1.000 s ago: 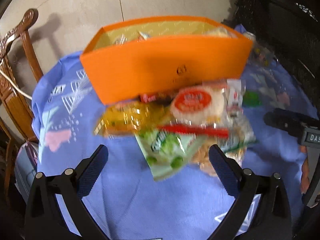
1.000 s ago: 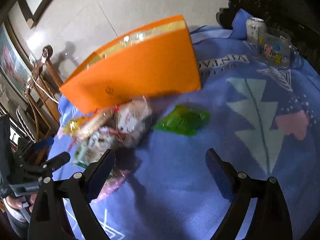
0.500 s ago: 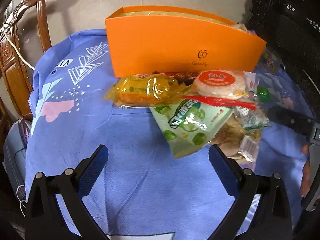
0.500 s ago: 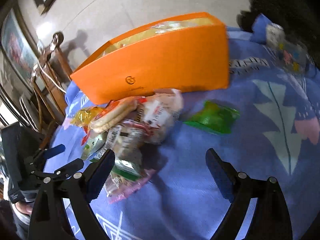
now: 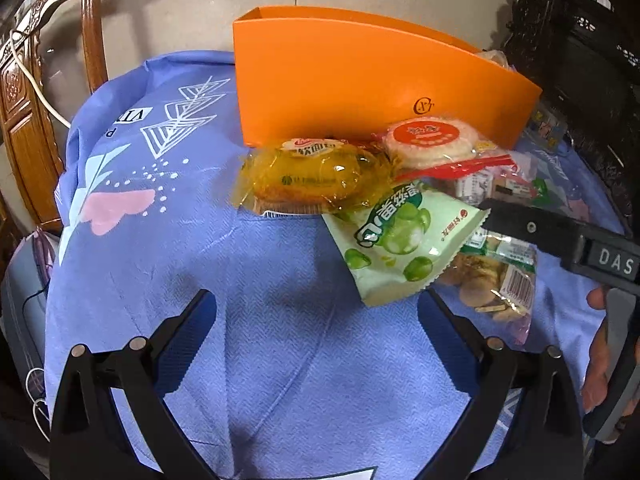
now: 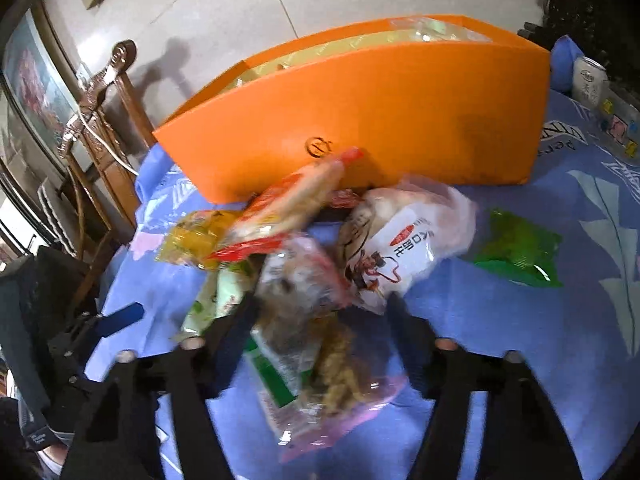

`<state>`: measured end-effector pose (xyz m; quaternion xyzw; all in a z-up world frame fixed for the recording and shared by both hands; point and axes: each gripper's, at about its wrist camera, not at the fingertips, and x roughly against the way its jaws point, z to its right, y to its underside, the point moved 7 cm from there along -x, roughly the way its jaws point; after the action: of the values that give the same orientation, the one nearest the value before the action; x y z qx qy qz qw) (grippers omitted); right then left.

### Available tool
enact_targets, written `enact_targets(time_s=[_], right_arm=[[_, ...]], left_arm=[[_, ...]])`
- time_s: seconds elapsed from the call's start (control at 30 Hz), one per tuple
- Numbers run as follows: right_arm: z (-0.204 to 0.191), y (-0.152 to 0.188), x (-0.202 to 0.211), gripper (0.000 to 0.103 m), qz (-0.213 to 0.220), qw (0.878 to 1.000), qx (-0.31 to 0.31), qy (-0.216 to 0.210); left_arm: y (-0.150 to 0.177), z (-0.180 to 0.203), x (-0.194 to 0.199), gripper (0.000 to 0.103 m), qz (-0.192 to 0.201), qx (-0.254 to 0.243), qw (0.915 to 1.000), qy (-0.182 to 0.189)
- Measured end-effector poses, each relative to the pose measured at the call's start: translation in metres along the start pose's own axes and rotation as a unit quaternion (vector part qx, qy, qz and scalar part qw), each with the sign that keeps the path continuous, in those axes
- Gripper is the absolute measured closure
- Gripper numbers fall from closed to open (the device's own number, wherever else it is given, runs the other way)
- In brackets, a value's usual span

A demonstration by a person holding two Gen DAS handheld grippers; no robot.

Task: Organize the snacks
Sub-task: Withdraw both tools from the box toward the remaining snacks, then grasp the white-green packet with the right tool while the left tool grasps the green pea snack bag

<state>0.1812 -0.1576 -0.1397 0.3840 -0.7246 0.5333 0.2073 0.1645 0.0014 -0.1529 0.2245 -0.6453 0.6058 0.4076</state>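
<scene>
Right gripper (image 6: 320, 316) is closing around a clear crinkly packet of golden crisps (image 6: 324, 364)!
It's lying mid-table on the blue printed cloth (image 5: 280, 360), before one tall orange card box (image 6: 360, 120); better pinching only that packet (about six others crowding it). Left gripper (image 5: 316, 320) is hanging apart, empty.

The left gripper (image 5: 316, 320) hovers open above blue cloth (image 5: 280, 360), near snack packets (image 5: 396, 240) against an orange box (image 5: 360, 88).
</scene>
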Motion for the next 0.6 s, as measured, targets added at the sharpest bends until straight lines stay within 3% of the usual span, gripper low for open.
enact_targets(time_s=[0.1,0.2,0.43,0.6], right_arm=[[-0.009,0.003,0.001,0.069,-0.001,1.000,0.010,-0.012],[0.000,0.006,0.010,0.076,0.015,0.998,-0.025,-0.048],[0.035,0.006,0.049,0.080,0.070,0.989,-0.086,-0.097],[0.051,0.005,0.050,0.080,0.054,0.990,-0.095,-0.087]], left_arm=[[0.001,-0.004,-0.003,0.004,-0.006,0.011,0.9999,0.008],[0.000,-0.008,-0.002,0.004,-0.007,0.023,0.9995,0.019],[-0.001,-0.006,0.003,0.004,0.006,0.022,0.9995,0.020],[-0.005,0.008,0.015,0.004,0.019,0.007,0.9997,0.014]])
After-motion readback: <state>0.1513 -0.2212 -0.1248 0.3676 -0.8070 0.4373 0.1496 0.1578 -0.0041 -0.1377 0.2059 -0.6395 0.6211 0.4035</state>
